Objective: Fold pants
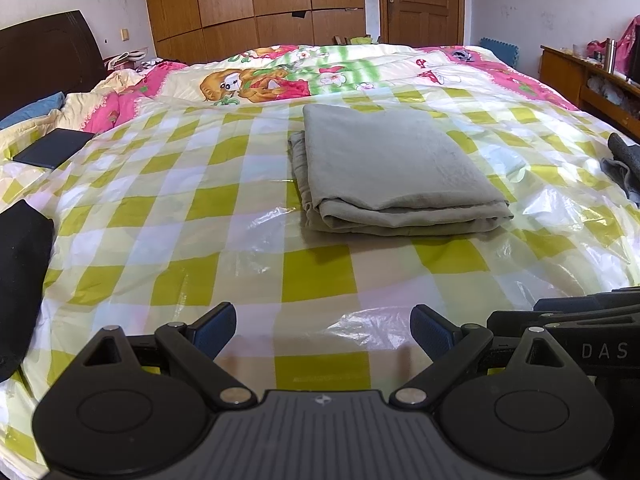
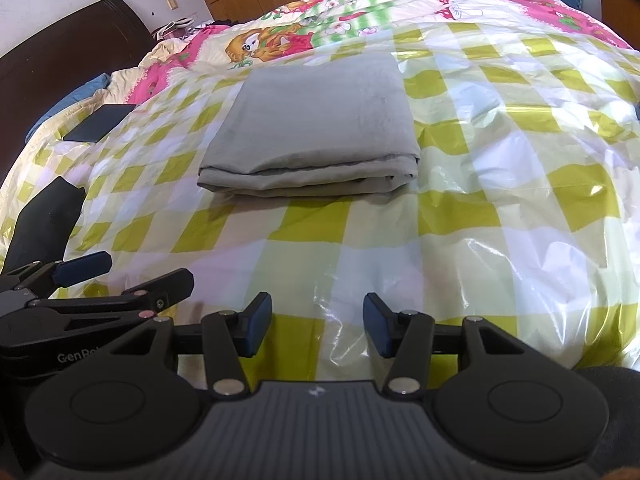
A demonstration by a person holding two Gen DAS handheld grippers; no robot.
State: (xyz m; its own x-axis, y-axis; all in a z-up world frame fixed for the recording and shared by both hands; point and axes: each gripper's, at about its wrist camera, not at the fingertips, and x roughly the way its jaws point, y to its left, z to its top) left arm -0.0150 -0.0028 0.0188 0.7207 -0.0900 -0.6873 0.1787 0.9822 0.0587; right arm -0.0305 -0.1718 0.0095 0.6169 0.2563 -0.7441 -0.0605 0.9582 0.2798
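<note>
Two grippers: both hover low over the near edge of the bed, side by side, each with nothing between its blue pads.
Far-left edge: a dark headboard [image 1: 44, 56] stands at the left end of the bed, with a blue pillow [image 1: 34, 110] just beside it.
Left side of bed: a flat dark rectangular object [image 1: 54, 148] lies on the checked cover; nearer the camera a black garment [image 1: 20, 280] rests at the bed's edge.
Left gripper [image 1: 323, 330]: jaws stand wide apart, empty, pointing down toward the plastic sheet; its fingers are well short of the pants.
Cover: a yellow-green and white checked plastic sheet [image 1: 168, 208] is spread over a cartoon-print quilt [image 1: 248, 84].
Pants [image 1: 394, 168]: grey, folded into a neat rectangular stack, lying flat in the middle of the checked sheet, beyond both grippers and touched by neither.
Right gripper [image 2: 318, 326]: jaws about half open, empty, aimed at the sheet just short of the pants [image 2: 316, 128].
Right side of bed: a dark grey bundle of cloth [image 1: 624, 164] lies at the edge.
Background: wooden wardrobe [image 1: 248, 0] and a door [image 1: 424, 0] behind the bed.
</note>
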